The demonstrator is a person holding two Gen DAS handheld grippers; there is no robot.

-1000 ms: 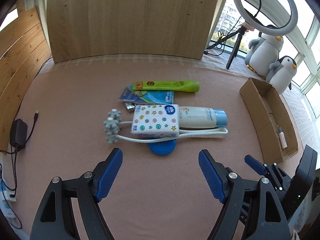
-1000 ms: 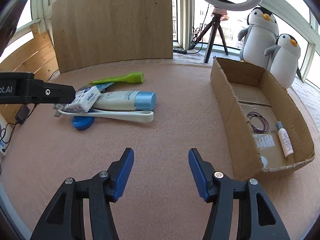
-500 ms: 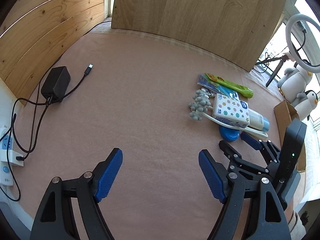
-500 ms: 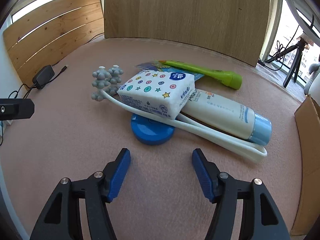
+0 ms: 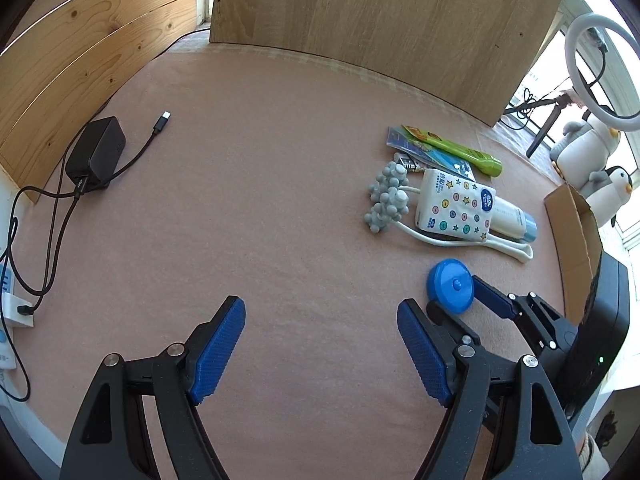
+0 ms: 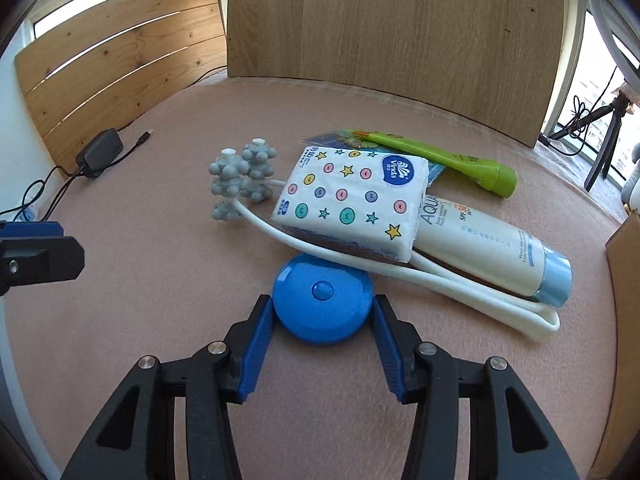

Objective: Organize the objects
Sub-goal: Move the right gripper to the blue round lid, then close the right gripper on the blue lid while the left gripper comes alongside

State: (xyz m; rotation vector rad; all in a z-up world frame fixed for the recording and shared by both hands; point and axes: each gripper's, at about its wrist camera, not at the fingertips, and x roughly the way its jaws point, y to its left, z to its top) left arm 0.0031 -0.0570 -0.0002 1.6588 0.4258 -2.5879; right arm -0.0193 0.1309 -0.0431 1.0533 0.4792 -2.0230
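Note:
A round blue disc with a centre button (image 6: 322, 303) lies on the pink cloth between the fingers of my right gripper (image 6: 322, 320); the jaws are open around it, a pad on each side. It also shows in the left wrist view (image 5: 451, 286). Behind it lie a white tissue pack with stars (image 6: 352, 200), a white massage roller with grey knobs (image 6: 240, 184), a sunscreen tube with a blue cap (image 6: 492, 250) and a green tube (image 6: 440, 156). My left gripper (image 5: 320, 344) is open and empty over bare cloth to the left.
A cardboard box (image 5: 576, 236) stands at the right edge. A black charger with cables (image 5: 96, 152) and a white power strip (image 5: 12, 304) lie at the left. Wooden boards (image 5: 380, 8) bound the back. Two penguin toys (image 5: 592, 164) and a ring light (image 5: 600, 40) stand at the right.
My right gripper has moved forward and down so its open jaws now straddle the blue disc. The left gripper has drifted slightly, bringing the pile closer in view.

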